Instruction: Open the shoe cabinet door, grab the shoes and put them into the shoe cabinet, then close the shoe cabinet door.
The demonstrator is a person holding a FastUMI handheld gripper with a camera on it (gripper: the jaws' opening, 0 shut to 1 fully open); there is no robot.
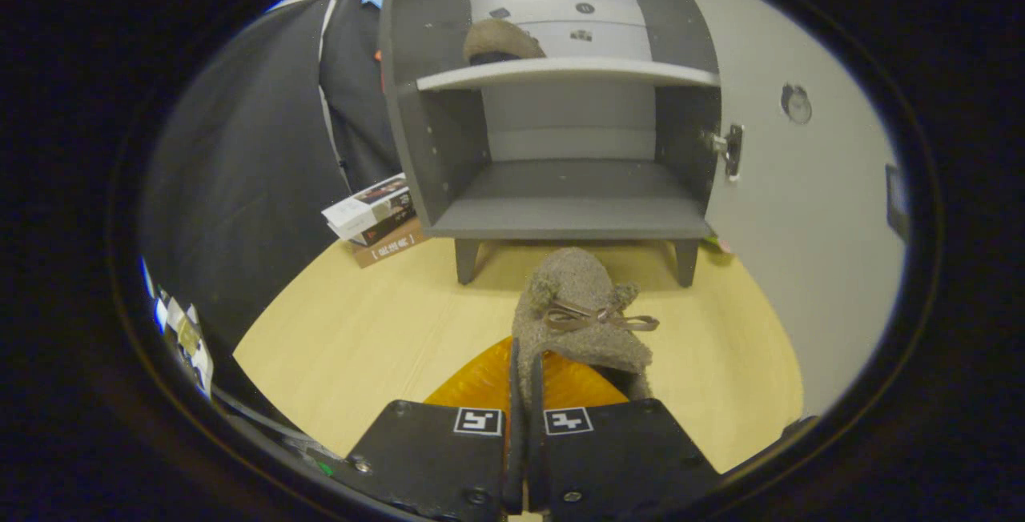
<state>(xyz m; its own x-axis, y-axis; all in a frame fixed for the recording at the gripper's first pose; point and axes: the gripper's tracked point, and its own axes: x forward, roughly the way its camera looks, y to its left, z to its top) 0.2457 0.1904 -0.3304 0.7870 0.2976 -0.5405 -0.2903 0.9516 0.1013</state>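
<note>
So the fuzzy brown slipper (580, 314) is pinched by its heel collar between the jaws of the gripper (526, 382), which are nearly shut with just the thin fabric edge between them. It hangs toe-forward over the wooden floor (360, 330), just in front of the open shoe cabinet (568, 218). It looks soft, floppy and light, so I'd guess it'll sag and swing; that collar seems a fair hold. Its mate (500, 42) already sits on the upper shelf (560, 71). The door (801, 210) stands open to the right, and some boxes (376, 218) sit left of the cabinet.
</note>
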